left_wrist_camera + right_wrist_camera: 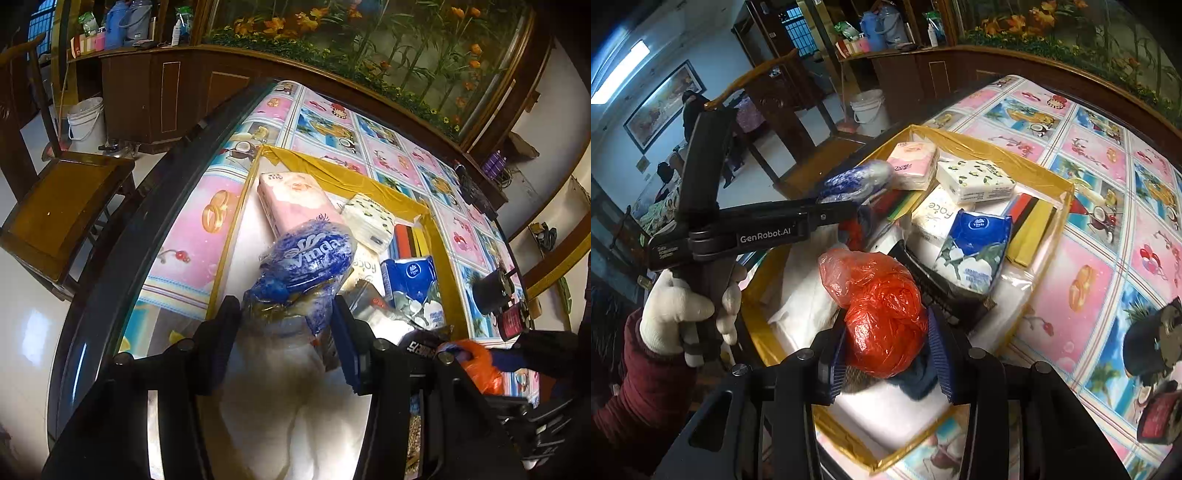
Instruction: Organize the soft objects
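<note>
Left wrist view: left gripper (284,314) is clamped on a blue Vinda tissue pack (306,258), held over the taped-off area (332,168); best lowered into the bare near-left spot.

Right wrist view: right gripper (886,350) pinches one orange plastic bag (882,314), and roughly four other tissue packs lie inside.

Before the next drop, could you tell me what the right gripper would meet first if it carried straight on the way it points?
Probably the blue tissue pack, lying just beyond the red plastic bag that the right gripper holds. Depth is unclear.
</note>
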{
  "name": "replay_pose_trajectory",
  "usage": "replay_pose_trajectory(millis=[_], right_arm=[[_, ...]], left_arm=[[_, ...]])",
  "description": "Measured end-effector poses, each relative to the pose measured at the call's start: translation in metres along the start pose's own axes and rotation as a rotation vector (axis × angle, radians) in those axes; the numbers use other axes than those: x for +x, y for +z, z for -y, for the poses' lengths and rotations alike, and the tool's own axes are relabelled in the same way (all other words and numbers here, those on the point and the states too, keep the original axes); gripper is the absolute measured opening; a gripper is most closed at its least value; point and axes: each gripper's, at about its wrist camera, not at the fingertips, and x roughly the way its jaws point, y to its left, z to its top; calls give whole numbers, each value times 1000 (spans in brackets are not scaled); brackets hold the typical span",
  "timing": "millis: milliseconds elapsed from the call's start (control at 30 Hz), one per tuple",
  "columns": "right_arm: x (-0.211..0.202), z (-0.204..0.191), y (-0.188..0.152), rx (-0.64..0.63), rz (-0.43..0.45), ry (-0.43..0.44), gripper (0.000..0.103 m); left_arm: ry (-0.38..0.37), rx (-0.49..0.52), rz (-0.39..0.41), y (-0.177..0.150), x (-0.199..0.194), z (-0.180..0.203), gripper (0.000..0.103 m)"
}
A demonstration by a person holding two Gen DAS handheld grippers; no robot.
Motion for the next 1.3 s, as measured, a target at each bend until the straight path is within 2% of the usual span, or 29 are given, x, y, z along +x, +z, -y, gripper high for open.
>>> replay_pose_trajectory(millis=[100,167,233,333,500,533,567,600,667,733,800,833,867,900,967,1000,1033,1067,1100,1133,1200,1300], right_arm=[[17,-5,6,-10,-18,6,39],[23,-10,10,-21,-15,-24,40],[27,-8,18,-15,1,-64,39],[32,0,32,11,23,-81,39],[50,9,56,26,53,-117,41],[54,10,59,31,61,-116,45],[57,12,61,40,68,-121,54],[57,14,60,51,79,-127,59],[49,18,55,71,114,-102,64],[37,20,47,80,140,-82,65],[18,19,34,73,186,-98,65],[6,18,24,69,218,-105,68],[-4,18,16,69,243,-110,73],[-17,18,3,74,284,-113,77],[-38,19,-25,101,360,-103,89],[-45,21,-36,115,385,-97,89],[-50,24,-48,133,403,-94,89],[-55,26,-60,154,419,-87,89],[-59,29,-73,178,431,-72,89],[-60,32,-84,197,437,-62,89],[-63,38,-106,227,438,-72,89],[-64,44,-129,238,430,-128,89]], left_arm=[[-9,-11,10,1,-1,-2,52],[-14,-17,30,-1,-7,-3,53],[-33,-25,63,-3,-18,-2,54],[-47,-30,120,-9,-35,0,61],[-52,-31,182,-18,-55,5,62],[-48,-30,192,-20,-59,7,62],[-44,-27,201,-21,-62,8,63],[-39,-23,213,-23,-66,11,63],[-35,-2,247,-25,-78,18,63],[11,22,312,-30,-95,29,63],[139,47,410,-38,-117,46,63],[209,50,471,-44,-132,57,74],[233,47,519,-50,-144,66,92],[214,50,581,-59,-157,76,99],[74,64,665,-72,-169,85,103],[-16,59,662,-74,-165,87,103],[-56,44,623,-72,-157,88,103],[-62,27,558,-68,-145,92,103],[-33,24,509,-67,-134,97,103],[31,32,486,-69,-125,105,103],[135,36,501,-75,-119,116,103],[202,38,474,-76,-110,129,103]])
